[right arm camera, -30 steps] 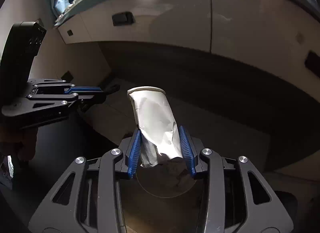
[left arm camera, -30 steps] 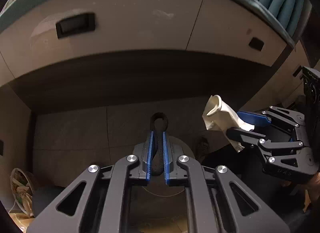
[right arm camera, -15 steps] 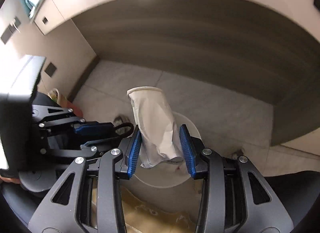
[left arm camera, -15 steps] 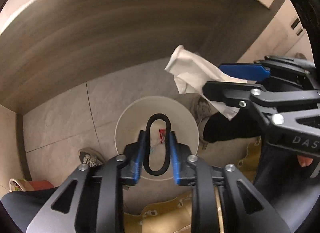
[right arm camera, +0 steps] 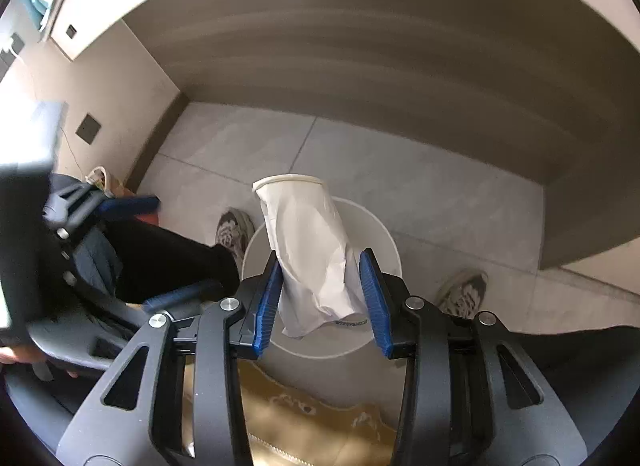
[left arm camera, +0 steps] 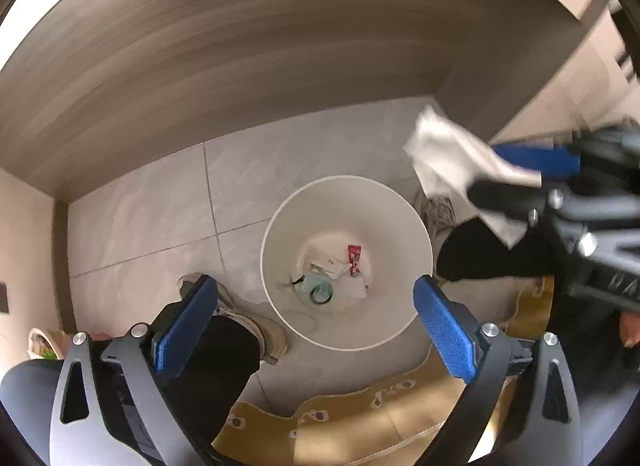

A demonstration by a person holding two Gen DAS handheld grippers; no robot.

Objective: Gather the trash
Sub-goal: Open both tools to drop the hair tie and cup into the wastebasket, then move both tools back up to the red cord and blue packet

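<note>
A round white trash bin stands on the grey tiled floor, seen from above, with several bits of trash at its bottom, among them a dark loop. My left gripper is wide open and empty above the bin. My right gripper is shut on a crumpled white paper cup and holds it above the bin's rim. The cup also shows in the left wrist view, right of the bin.
The person's shoes stand on either side of the bin. A dark wood panel rises behind the floor. A yellow patterned cloth lies below the grippers. A small basket sits by the left wall.
My left gripper has opened wide and the dark loop it held now lies in the bin. Both views have tilted down over the bin. The right gripper still holds the cup.
</note>
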